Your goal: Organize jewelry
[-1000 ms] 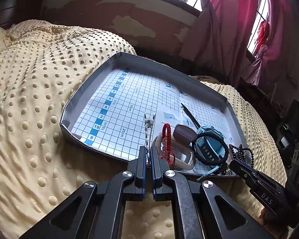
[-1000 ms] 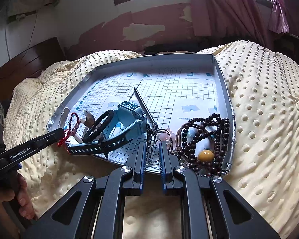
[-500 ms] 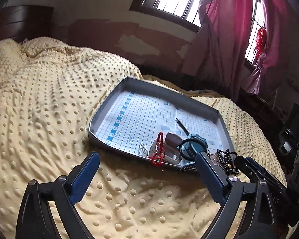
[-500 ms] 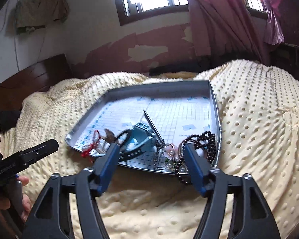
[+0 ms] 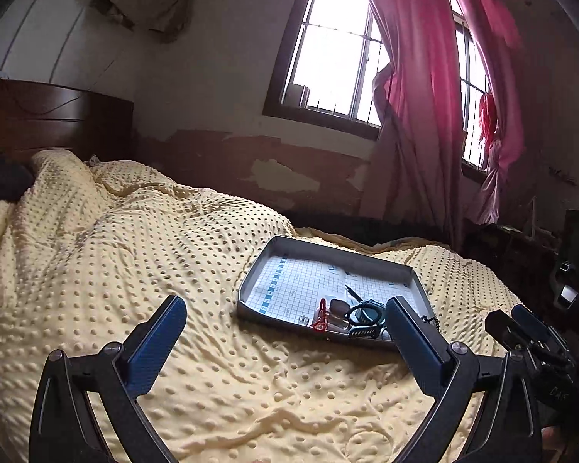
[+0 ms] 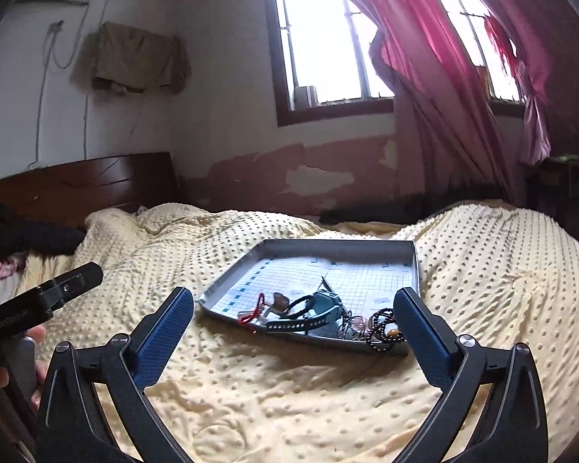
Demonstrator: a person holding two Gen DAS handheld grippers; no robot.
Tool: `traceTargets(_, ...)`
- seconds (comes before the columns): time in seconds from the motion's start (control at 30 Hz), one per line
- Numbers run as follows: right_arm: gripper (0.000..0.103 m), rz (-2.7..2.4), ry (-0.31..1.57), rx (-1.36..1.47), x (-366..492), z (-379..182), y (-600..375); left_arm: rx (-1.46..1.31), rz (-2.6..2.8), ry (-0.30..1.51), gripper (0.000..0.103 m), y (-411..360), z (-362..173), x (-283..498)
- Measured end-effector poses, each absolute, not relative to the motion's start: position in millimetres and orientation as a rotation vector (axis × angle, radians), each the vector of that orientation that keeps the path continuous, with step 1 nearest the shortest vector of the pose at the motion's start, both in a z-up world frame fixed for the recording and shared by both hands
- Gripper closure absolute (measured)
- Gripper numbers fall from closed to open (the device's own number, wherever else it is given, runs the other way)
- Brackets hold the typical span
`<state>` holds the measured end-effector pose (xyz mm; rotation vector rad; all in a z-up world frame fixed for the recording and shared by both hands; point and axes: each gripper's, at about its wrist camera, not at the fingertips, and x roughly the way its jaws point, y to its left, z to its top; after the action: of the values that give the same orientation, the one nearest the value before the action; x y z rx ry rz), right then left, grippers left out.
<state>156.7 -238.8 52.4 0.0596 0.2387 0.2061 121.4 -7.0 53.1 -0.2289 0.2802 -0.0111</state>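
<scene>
Beyond both spread grippers (2) (image 5: 283, 308) (image 6: 293, 299) lies the jewelry tray (image 6: 308, 245).

jewelry crowds tray's (image 6: 413, 266) near edge; far half bare.

A teal watch (image 6: 320, 310), red cord bracelet (image 6: 255, 308) and dark bead strand (image 6: 384, 326) are lying bunched along the near edge of the grey tray (image 6: 366, 246).
</scene>
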Motion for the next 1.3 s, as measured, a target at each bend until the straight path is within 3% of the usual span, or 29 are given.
traceTargets(0.63,0.001,0.211,0.259,0.029,66,40,-227,-0.203,0.023,0.298,0.0,6,23,23)
traceTargets(1.3,0.001,0.182,0.323,0.107,79,27,-240,-0.146,0.008,0.33,0.0,-12,15,27)
